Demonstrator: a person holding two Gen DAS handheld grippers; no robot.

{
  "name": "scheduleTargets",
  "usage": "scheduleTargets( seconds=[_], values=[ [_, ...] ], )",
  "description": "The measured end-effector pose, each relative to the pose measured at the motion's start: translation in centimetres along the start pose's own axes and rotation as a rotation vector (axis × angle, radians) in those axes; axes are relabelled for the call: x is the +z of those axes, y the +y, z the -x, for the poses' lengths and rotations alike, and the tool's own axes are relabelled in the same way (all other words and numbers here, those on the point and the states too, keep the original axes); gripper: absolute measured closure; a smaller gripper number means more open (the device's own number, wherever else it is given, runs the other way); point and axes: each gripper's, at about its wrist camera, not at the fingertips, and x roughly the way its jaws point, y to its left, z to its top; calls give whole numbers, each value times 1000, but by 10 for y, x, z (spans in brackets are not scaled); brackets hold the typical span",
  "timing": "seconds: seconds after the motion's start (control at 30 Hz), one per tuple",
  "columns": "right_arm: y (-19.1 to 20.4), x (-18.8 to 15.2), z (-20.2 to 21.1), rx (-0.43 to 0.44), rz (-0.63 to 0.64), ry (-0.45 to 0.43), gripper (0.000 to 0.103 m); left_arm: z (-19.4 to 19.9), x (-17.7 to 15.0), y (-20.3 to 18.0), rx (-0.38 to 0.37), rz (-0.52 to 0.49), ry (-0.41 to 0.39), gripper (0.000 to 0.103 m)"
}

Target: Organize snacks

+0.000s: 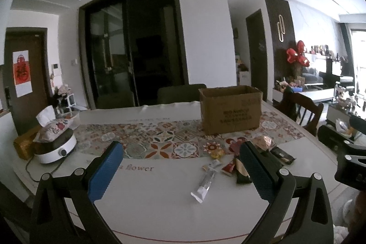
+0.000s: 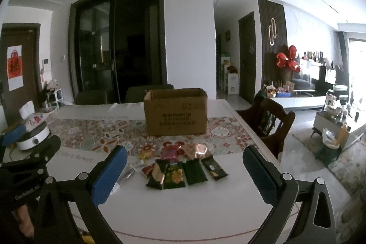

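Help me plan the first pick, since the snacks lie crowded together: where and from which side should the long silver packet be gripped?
Grip the long silver packet across its narrow width near the middle, coming from above with the open left gripper. It lies flat on the table, slightly apart from the dark packets, so its near half is free. Probably the easiest first pick.

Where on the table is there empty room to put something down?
Bare white table lies between the snack packets and the near edge, and more lies left of them toward the white cooker. It is crowded in front of the cardboard box, where the packets lie bunched together.
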Motion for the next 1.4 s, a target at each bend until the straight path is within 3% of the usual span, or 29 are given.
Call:
scheduleTargets(
  seconds=[0.63,0.9,1.07,1.4],
  values=[
    [16,-10,-76,69,48,204,1,-79,-14,-11,-75,-83,170,0],
    [28,-13,-126,93,56,298,1,-123,-26,-17,-141,-161,256,15],
    [36,-19,-159,112,47,372,9,-152,-41,-15,-191,-150,348,30],
    [51,-44,-212,156,34,547,33,-189,-65,-24,-287,-142,481,43]
  ],
)
